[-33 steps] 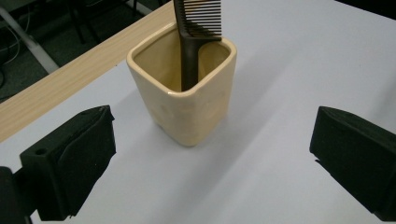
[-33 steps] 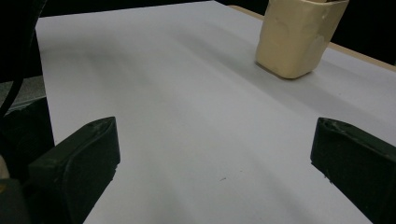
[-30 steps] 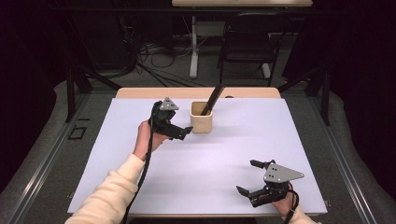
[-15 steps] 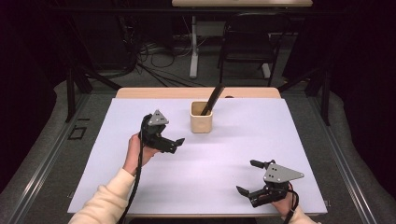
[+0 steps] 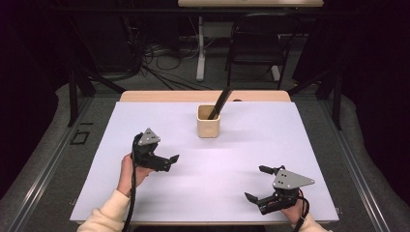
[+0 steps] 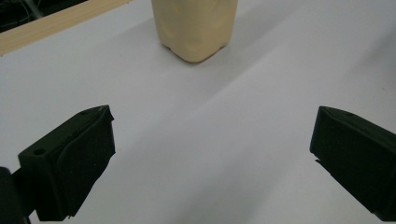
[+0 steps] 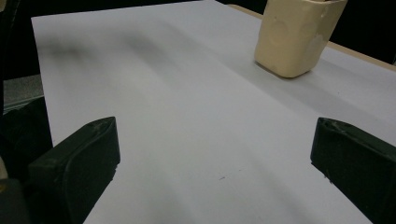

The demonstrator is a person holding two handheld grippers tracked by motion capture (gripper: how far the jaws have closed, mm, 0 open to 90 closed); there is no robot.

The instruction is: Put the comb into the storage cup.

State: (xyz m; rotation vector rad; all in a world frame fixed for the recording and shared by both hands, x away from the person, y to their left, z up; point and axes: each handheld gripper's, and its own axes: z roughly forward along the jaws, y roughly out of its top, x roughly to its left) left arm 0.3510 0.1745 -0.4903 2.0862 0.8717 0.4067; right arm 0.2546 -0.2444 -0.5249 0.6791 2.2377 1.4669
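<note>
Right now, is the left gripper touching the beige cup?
Apart. In the left gripper view, bare white table lies between the open fingers and the beige cup; the high view shows the left gripper well short of it.

The left gripper (image 5: 167,159) is a black, blocky tool with a grey three-cornered plate (image 5: 148,137) on top, dotted with small dark screw holes. A black cable (image 5: 131,193) trails from it along the forearm, which wears a cream, ribbed-looking sleeve (image 5: 104,217). The right gripper (image 5: 258,183) is built the same — black body, a larger-looking grey plate (image 5: 290,179) with small dark holes, and a black cable (image 5: 303,212) looping at the wrist, beside a cream cuff (image 5: 312,224). In each gripper view the two jaws are matte black wedges with scuffed, chipped edges — one carries a small round hole.
</note>
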